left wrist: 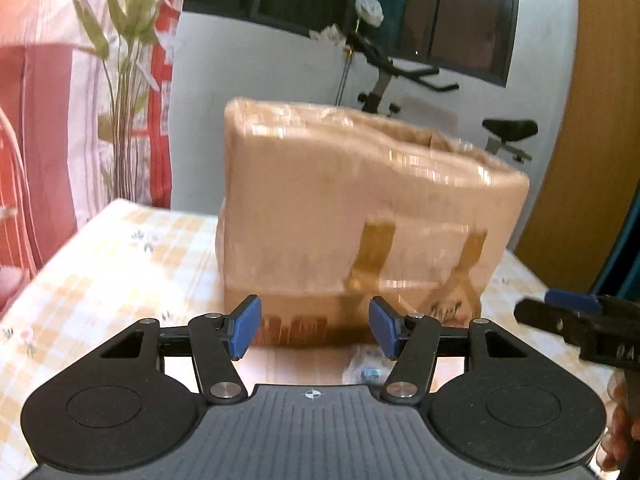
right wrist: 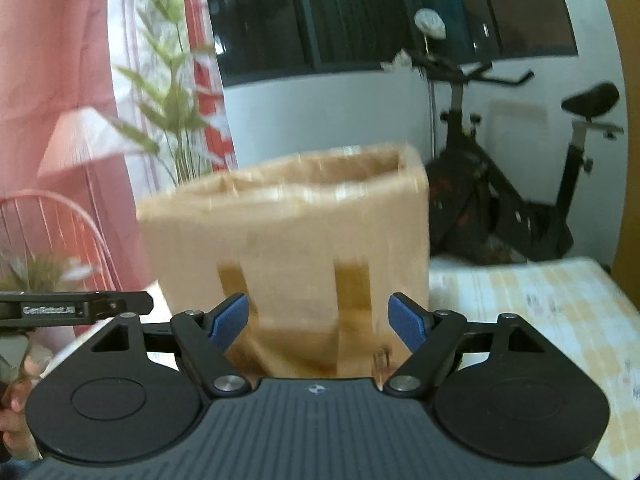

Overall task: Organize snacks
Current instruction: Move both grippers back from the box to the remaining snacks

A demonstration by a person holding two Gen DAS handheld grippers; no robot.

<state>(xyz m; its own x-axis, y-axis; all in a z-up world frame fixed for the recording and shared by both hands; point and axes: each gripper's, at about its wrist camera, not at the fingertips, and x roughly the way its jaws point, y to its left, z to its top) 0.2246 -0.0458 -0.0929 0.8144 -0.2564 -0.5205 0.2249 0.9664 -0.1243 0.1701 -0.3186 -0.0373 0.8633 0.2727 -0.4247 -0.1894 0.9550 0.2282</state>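
A tan cardboard box point(left wrist: 360, 208) wrapped in clear tape, its top open, stands on the table; the right wrist view shows it too, as the box point(right wrist: 288, 240). My left gripper point(left wrist: 314, 326) is open just in front of its lower edge, nothing between the blue pads. A clear-wrapped snack packet point(left wrist: 366, 368) lies on the table below the left gripper. My right gripper point(right wrist: 318, 322) is open in front of the box with nothing between its fingers. Each gripper shows at the edge of the other's view: the right one point(left wrist: 576, 312), the left one point(right wrist: 76, 308).
The table wears a yellow checked cloth point(left wrist: 100, 280) with small flowers. Behind it are an exercise bike point(right wrist: 520, 184), a leafy plant point(left wrist: 128, 80), red-and-white curtains point(left wrist: 40, 120) and dark windows. A person's hand point(right wrist: 16, 416) holds the left gripper's handle.
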